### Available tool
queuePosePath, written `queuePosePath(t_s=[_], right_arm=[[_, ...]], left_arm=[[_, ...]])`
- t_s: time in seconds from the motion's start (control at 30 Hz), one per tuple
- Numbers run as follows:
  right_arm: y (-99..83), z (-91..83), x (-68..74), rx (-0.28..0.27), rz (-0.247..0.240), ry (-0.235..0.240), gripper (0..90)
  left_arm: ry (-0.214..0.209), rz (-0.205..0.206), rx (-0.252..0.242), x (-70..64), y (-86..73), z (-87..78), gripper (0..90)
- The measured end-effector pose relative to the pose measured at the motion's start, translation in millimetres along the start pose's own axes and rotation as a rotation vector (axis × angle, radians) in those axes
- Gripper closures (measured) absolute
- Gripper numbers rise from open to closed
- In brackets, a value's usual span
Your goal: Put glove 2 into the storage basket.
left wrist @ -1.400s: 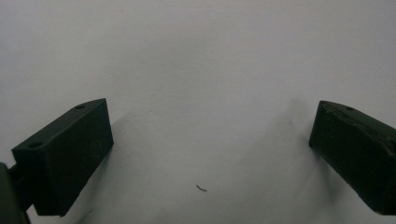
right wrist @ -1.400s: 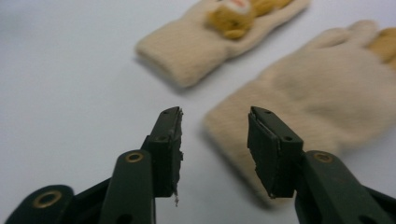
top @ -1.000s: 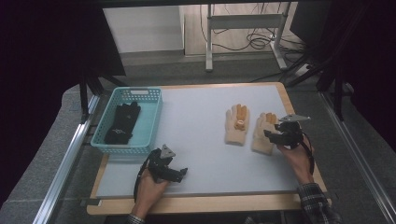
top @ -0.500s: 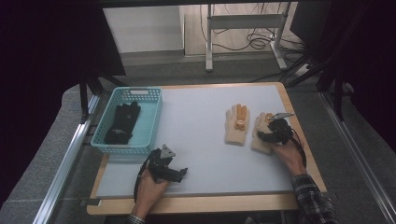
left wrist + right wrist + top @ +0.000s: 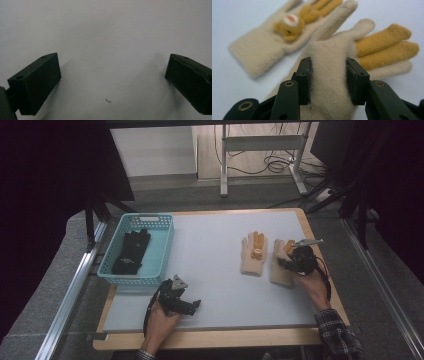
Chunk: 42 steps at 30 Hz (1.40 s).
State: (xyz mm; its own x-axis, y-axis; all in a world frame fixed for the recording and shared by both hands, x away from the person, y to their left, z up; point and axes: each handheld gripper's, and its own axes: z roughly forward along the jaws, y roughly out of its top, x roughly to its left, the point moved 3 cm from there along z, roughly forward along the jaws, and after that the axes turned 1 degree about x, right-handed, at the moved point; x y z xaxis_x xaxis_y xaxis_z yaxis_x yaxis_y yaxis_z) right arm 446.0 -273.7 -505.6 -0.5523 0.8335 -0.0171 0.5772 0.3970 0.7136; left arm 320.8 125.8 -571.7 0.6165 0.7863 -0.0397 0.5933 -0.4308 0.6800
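Observation:
Two cream knit gloves with orange fingers lie side by side on the right of the white table top. My right gripper [image 5: 288,265] [image 5: 329,81] is shut on the right-hand glove [image 5: 281,270] [image 5: 332,50], its jaws pinching a fold of the palm. The other glove [image 5: 254,253] [image 5: 274,37] bears a small bear figure and lies flat just left of it. My left gripper [image 5: 192,305] [image 5: 112,82] rests low near the table's front edge, open, with only bare table between its jaws.
A teal plastic basket [image 5: 162,251] stands at the table's left with a black glove [image 5: 131,252] inside. The table top [image 5: 210,245] has a wooden rim. A metal rail [image 5: 75,285] runs along the left side.
My right gripper came down onto the right-hand glove and shut on its palm. The left gripper stayed where it was.

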Motion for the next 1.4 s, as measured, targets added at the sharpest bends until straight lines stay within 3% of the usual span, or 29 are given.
queuePosePath(t_s=[0.33,0.7,0.87,1.13,1.4], right_arm=[[15.4,-28.7,29.4,-0.082,-0.028,0.058,58.6],[34.4,-43.3,88.5,-0.139,-0.111,0.167,57.8],[38.9,-32.2,118.6,-0.132,-0.145,0.210,57.2],[35.0,5.1,160.7,-0.091,-0.180,0.258,56.7],[21.7,36.7,186.0,-0.042,-0.197,0.270,56.8]], left_arm=[[0.000,0.000,0.000,0.0,-0.1,0.0,0.3],[0.001,0.002,0.000,0.2,0.0,0.0,0.4],[0.002,-0.004,-0.006,-0.3,0.1,0.3,0.3],[0.002,-0.001,-0.003,0.0,0.0,0.1,0.3],[0.001,0.000,-0.002,0.1,-0.1,-0.1,0.4]])
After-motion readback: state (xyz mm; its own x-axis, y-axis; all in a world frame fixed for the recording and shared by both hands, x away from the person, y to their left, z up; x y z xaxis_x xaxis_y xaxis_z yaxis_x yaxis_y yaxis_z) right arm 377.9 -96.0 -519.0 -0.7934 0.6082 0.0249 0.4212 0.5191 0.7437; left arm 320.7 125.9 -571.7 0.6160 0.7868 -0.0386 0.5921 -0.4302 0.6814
